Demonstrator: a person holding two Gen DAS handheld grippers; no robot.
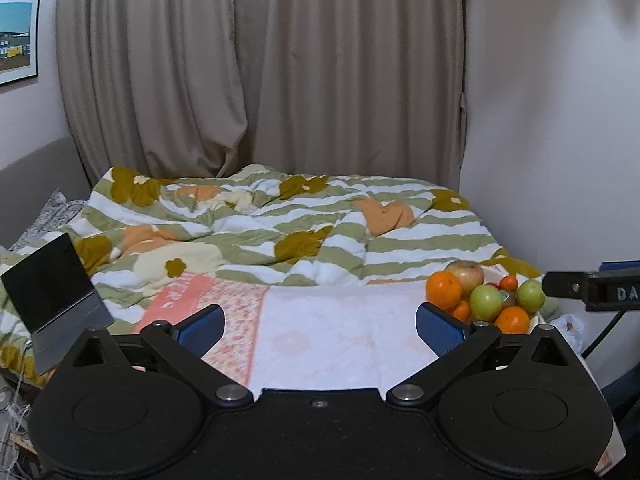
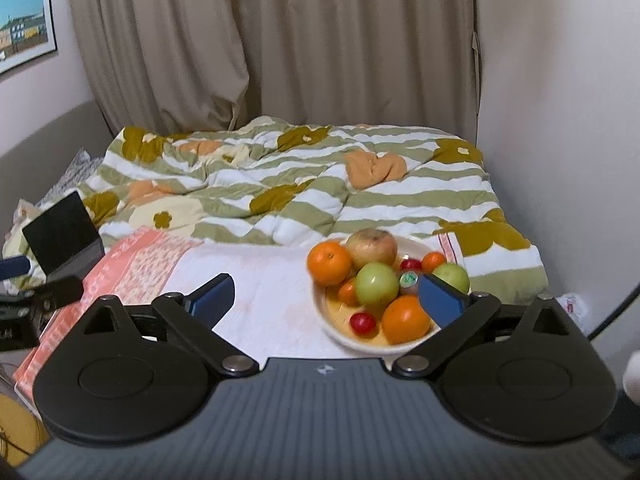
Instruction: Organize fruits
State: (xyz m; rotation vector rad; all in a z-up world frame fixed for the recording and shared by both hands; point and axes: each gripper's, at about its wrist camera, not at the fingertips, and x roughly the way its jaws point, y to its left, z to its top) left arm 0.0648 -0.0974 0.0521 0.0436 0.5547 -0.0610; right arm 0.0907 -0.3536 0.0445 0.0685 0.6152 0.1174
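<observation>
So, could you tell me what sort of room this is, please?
Most likely a bedroom: a bed with a rumpled flowered duvet, drawn beige curtains behind it, and a framed picture on the wall. The fruit bowl sits on the bed.

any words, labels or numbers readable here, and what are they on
"DA": white letters on the black right gripper body at the left wrist view's right edge, cut off by the frame.
"LA"-like letters: on the left gripper body at the right wrist view's left edge, too cropped to be sure.
Green sticker on a fruit in the bowl: too blurred to read.
</observation>
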